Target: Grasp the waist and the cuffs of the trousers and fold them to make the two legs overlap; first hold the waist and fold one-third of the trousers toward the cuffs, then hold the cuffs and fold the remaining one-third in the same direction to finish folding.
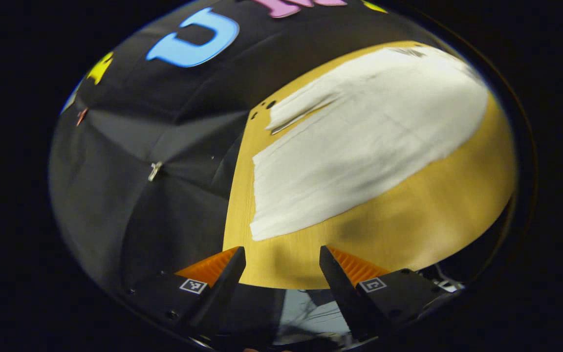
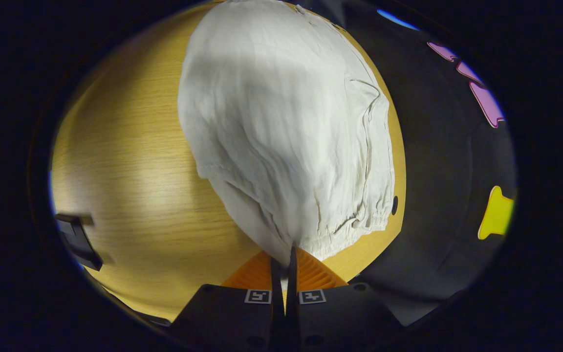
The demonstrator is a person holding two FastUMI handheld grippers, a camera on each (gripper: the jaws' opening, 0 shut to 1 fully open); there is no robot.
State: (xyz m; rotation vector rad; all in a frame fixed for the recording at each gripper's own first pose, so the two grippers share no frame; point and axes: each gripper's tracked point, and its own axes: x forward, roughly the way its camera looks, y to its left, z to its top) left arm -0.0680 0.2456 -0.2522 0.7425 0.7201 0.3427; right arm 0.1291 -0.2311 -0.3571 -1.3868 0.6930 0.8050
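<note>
The white, thin, crinkled woven trousers [image 2: 286, 122] lie spread on the light wooden tabletop [image 2: 130, 161], reaching close to its edge by the black cloth wall. In the right gripper view the gathered, elasticated waist [image 2: 359, 222] is nearest the camera; in the left gripper view the 2 leg ends [image 1: 262, 195] lie side by side with a narrow gap between them. The fabric looks light, limp and easily creased, so it should drape rather than hold a shape and could slide on the smooth wood; a firm pinch on the thicker waistband or a hemmed cuff looks the safest hold.

The right gripper [image 2: 289, 256] has its jaws closed almost together, pinching a bit of waist fabric at the near corner. The left gripper [image 1: 282, 261] has its jaws wide apart, holding nothing, short of the cuffs.

No brand, label or readable writing shows on the trousers. A dark object [image 2: 76, 239] sits at the table's far edge; I cannot tell what it is.
</note>
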